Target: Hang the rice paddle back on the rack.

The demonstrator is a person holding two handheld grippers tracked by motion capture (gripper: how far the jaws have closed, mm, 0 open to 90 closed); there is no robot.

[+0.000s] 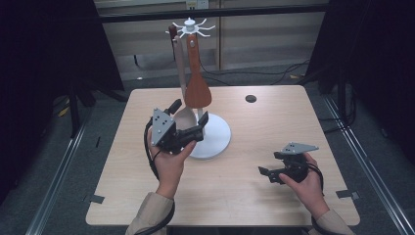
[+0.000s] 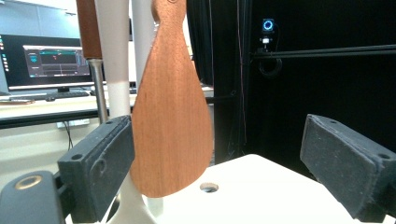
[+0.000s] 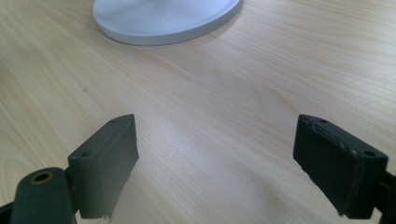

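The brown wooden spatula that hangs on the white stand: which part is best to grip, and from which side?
Grip the spatula at its wide flat blade, coming level from the person's side, one pad on each face. It hangs upright by its handle, and the open left claw already has the blade between its pads.

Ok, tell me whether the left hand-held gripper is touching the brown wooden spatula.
Cannot tell. In the left gripper view the wooden spatula hangs between the open jaws of the left hand-held gripper, its edge meeting one pad's outline; no gap or contact shows plainly.

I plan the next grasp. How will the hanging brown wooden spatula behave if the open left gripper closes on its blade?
The wooden spatula looks stiff, so probably no bending. Hanging from the white rack, it may swing when nudged. Its smooth flat blade might slip.
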